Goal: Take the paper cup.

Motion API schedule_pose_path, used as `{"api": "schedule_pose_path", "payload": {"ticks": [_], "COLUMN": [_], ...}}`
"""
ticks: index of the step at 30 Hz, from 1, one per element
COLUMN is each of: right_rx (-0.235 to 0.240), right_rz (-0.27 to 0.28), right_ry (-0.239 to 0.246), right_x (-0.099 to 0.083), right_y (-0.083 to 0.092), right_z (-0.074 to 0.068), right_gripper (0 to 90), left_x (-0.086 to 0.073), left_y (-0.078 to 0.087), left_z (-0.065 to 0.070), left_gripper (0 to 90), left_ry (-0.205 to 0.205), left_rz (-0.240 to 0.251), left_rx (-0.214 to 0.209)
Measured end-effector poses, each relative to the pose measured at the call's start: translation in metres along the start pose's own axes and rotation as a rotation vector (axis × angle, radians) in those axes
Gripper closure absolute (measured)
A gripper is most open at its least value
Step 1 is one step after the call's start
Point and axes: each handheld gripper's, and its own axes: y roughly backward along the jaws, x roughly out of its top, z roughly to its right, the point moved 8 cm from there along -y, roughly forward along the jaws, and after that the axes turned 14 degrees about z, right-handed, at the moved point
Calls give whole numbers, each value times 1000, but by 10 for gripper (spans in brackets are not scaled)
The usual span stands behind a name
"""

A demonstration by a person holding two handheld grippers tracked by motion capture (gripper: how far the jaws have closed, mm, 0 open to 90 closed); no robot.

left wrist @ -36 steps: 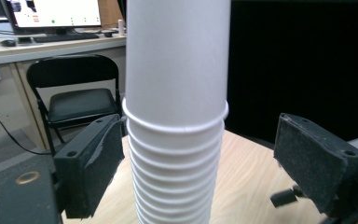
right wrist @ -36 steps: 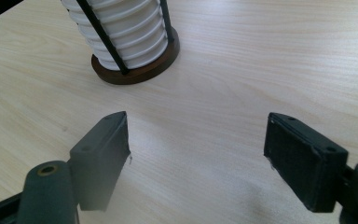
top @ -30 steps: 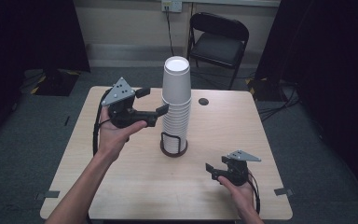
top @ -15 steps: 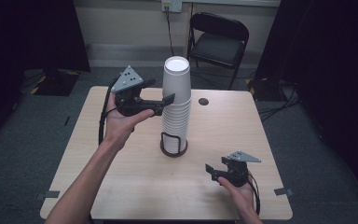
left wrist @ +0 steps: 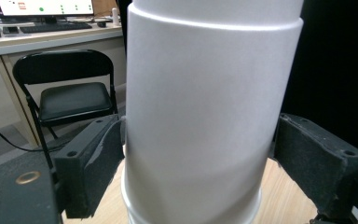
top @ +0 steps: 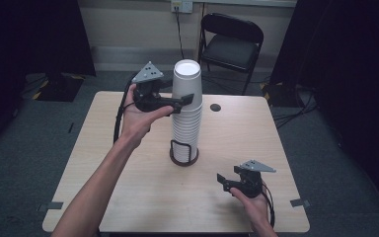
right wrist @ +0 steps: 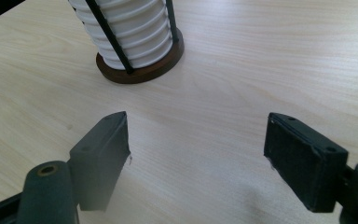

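Cups: top cup [top: 186,85] of the white stack [top: 185,126] on the table [top: 103,192], pinched by left gripper [top: 186,98] at mid-wall. Light, thin, crushable; grip gently. Right gripper [top: 225,180] spread, empty.

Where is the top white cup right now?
In the high view, the top cup crowns the stack mid-table, clamped by the left gripper from its left.

wooden table [top: 103,148], cup holder [top: 184,157], dark disc [top: 215,107]
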Motion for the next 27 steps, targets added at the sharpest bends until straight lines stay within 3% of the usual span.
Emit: {"api": "schedule_pose_path", "payload": {"ticks": [5, 12, 21, 27], "right_rx": [3, 2, 11, 11], "right_rz": [-6, -6, -13, -10], "right_ry": [-3, -6, -7, -5], "right_x": [-1, -1, -2, -2], "right_y": [-1, 0, -1, -2], "right_z": [0, -1, -2, -1], "right_gripper": [221, 219, 219, 219], "left_x": [-1, -10, -16, -17], "left_y": [-12, -26, -36, -38], "left_z": [-1, -6, -5, -3], "left_gripper": [131, 9, 37, 102], "left_ry": [-1, 6, 1, -12], "left_rz": [-20, -38, -64, -68], "left_rx": [4, 38, 28, 7]}}
